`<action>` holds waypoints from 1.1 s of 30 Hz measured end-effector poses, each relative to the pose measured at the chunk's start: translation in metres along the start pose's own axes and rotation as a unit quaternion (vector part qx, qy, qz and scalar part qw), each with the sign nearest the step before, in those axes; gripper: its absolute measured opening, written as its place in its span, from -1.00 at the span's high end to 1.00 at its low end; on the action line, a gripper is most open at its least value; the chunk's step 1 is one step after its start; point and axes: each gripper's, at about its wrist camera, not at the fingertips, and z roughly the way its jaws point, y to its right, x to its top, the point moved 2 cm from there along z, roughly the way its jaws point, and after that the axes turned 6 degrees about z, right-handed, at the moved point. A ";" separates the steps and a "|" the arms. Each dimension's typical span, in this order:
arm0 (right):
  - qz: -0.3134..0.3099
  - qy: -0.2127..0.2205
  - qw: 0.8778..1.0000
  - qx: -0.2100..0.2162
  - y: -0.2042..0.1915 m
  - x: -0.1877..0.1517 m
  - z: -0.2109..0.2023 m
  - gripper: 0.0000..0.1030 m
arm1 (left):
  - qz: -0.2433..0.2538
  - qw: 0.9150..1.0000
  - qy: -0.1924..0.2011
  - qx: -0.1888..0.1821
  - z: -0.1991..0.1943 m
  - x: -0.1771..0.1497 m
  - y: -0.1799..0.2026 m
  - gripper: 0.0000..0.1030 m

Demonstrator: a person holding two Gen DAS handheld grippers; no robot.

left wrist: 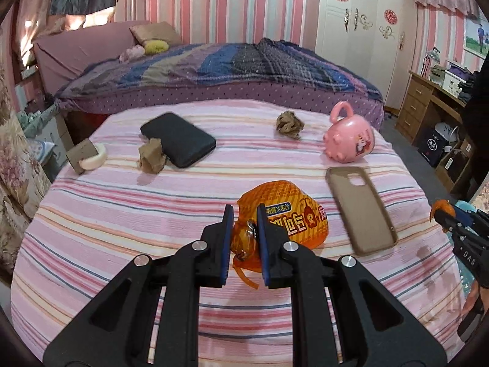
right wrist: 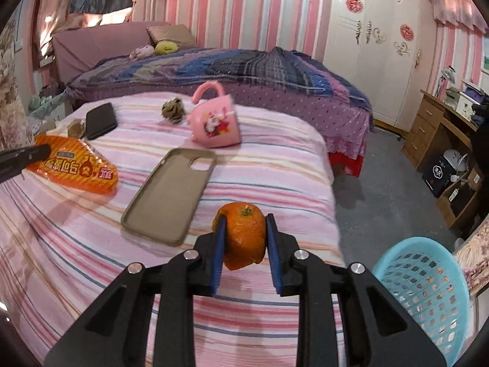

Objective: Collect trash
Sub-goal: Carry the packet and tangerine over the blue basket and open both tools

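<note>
My left gripper (left wrist: 244,211) is shut on the twisted end of an orange snack wrapper (left wrist: 293,214), held above the pink striped table cover (left wrist: 122,229). The wrapper (right wrist: 76,165) and the left gripper's tip show at the left of the right wrist view. My right gripper (right wrist: 246,220) is shut on a piece of orange peel (right wrist: 244,235), near the table's right edge. In the left wrist view the right gripper (left wrist: 440,211) with the peel sits at the far right. A blue basket (right wrist: 428,293) stands on the floor, low at the right. Crumpled brown paper (left wrist: 288,124) and a second scrap (left wrist: 151,156) lie farther back.
On the cover lie a tan phone case (left wrist: 360,208), a black wallet-like case (left wrist: 178,142), a pink toy mug (left wrist: 350,140) and a tape roll (left wrist: 94,159). Behind is a bed (left wrist: 229,70). A wooden desk (right wrist: 440,128) and boxes stand at the right.
</note>
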 end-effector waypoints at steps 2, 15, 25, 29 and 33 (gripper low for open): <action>0.006 0.002 1.000 -0.005 0.009 -0.001 -0.003 0.51 | 0.006 1.000 0.010 0.003 -0.007 0.002 0.010 0.72; 0.052 0.019 0.993 -0.100 0.123 -0.012 -0.038 0.50 | 0.082 0.995 0.047 -0.018 -0.031 0.006 0.141 0.72; 0.095 0.009 0.983 -0.154 0.221 -0.038 -0.060 0.50 | 0.100 0.988 0.049 -0.103 -0.046 -0.004 0.254 0.72; 0.119 0.011 0.981 -0.155 0.245 -0.048 -0.066 0.50 | 0.109 0.985 0.058 -0.123 -0.058 -0.009 0.288 0.72; 0.138 0.014 0.978 -0.158 0.262 -0.055 -0.071 0.50 | 0.122 0.981 0.044 -0.141 -0.058 -0.017 0.316 0.72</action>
